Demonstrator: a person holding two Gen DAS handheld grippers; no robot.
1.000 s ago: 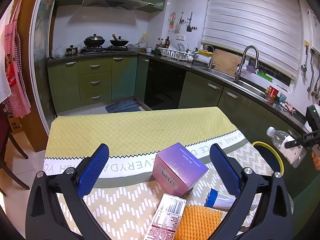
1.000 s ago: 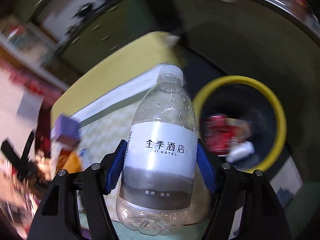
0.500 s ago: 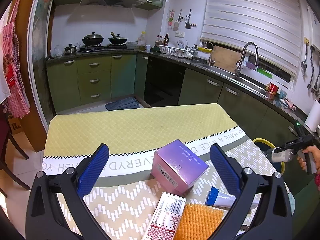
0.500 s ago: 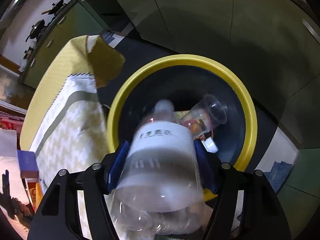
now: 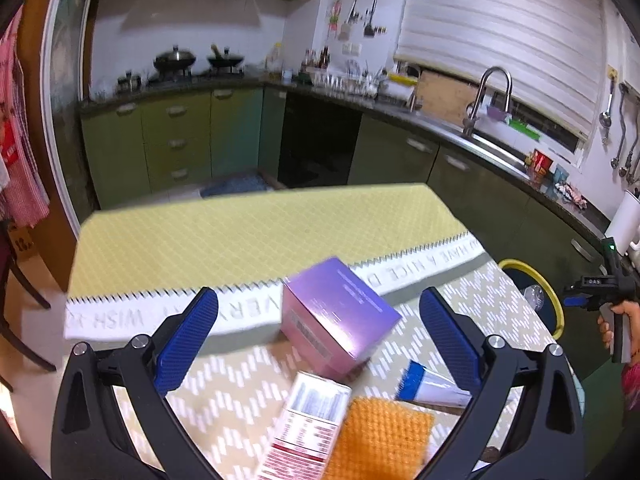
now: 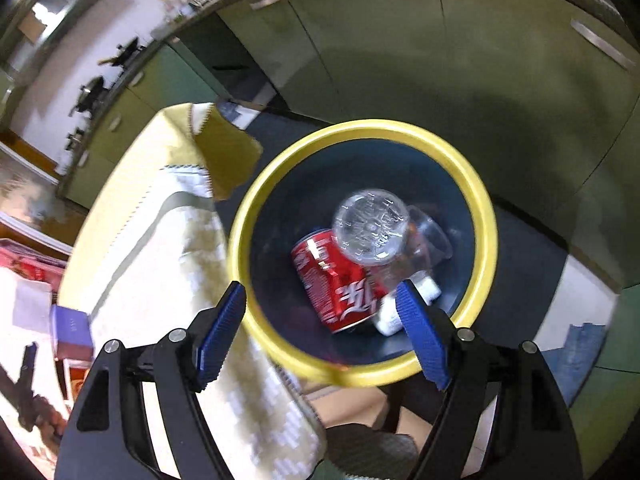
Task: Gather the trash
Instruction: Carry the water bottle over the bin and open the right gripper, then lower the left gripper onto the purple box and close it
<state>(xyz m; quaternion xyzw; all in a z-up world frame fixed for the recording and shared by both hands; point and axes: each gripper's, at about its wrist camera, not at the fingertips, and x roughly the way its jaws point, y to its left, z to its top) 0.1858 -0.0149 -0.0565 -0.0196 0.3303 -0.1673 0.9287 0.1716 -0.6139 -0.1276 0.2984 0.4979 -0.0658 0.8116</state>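
In the right wrist view a clear plastic bottle (image 6: 372, 226) is down inside the yellow-rimmed bin (image 6: 480, 208), its base toward me, on a red can (image 6: 332, 284) and a clear cup (image 6: 432, 240). My right gripper (image 6: 320, 292) hangs above the bin's near rim with its jaws opening and nothing between them. In the left wrist view my left gripper (image 5: 319, 300) stands open over the table. A purple box (image 5: 340, 320) lies beyond its fingertips, untouched. Below it lie a red-and-white carton (image 5: 308, 420), an orange sponge (image 5: 384, 440) and a blue-and-white tube (image 5: 428, 384).
The table wears a yellow and patterned cloth (image 5: 240, 240); the bin (image 5: 548, 292) stands on the floor off its right edge. A person's hand (image 5: 608, 320) holds the right gripper (image 5: 576, 302) there. Green kitchen cabinets and a sink run behind.
The right gripper came down over the bin and let go of the bottle, which dropped in. The left gripper tipped slightly downward, staying open over the purple box.
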